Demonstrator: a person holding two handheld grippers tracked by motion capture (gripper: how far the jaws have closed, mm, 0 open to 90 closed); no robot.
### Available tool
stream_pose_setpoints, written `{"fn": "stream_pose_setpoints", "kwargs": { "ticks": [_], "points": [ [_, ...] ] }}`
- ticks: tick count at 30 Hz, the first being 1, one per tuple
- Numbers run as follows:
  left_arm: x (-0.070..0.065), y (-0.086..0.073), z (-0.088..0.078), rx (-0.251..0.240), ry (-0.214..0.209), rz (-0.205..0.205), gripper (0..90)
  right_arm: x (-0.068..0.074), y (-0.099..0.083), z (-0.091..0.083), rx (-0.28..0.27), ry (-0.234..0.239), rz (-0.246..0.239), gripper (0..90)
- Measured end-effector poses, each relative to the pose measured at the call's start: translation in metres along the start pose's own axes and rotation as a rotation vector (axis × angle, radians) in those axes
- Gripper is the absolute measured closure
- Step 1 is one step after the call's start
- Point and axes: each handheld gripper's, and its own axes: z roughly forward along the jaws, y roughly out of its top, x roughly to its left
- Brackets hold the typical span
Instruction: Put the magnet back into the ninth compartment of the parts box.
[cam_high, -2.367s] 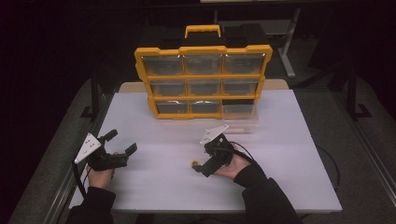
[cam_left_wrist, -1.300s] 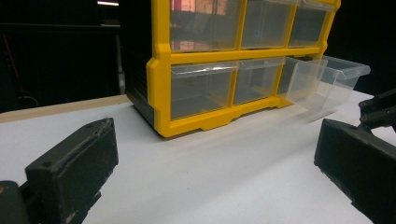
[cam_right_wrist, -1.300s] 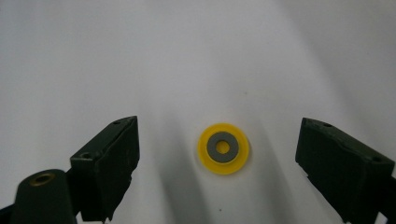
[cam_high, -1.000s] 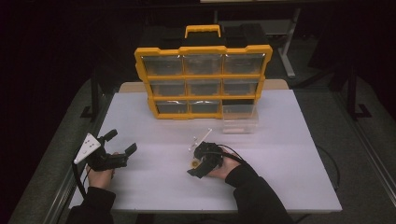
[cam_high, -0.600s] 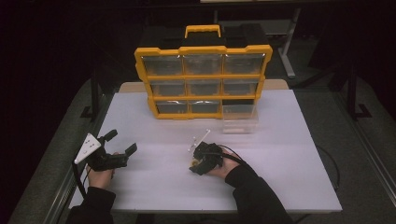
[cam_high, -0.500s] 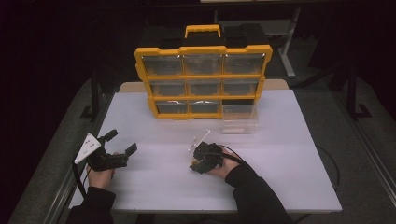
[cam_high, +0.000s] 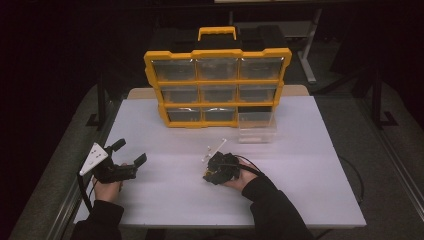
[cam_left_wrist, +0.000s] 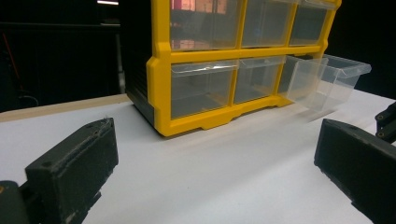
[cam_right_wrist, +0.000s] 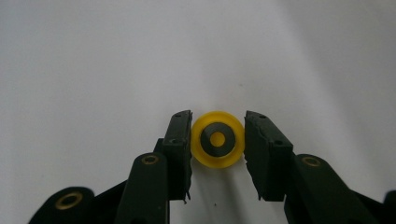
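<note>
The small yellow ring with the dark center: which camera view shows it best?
The right gripper view shows the yellow ring best: it lies close and sharp between the jaws of the right gripper, its dark center plain. In the high view it is a tiny yellow speck at that gripper's tip.

Glossy clear plastic drawers (cam_left_wrist: 201, 86) in a yellow plastic organizer (cam_high: 217, 87) on a matt white table (cam_high: 300, 170).

Dark room, white table (cam_high: 310, 150), perhaps grey floor (cam_high: 60, 165)
</note>
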Motion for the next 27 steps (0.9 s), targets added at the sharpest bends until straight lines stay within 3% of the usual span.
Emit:
{"fn": "stream_pose_setpoints", "kwargs": {
  "ticks": [27],
  "points": [
    [0.0, 0.0, 0.0, 0.002, 0.001, 0.0, 0.0, -0.007, 0.006, -0.023, -0.045, 0.018, 0.022, 61.5]
  ]
}}
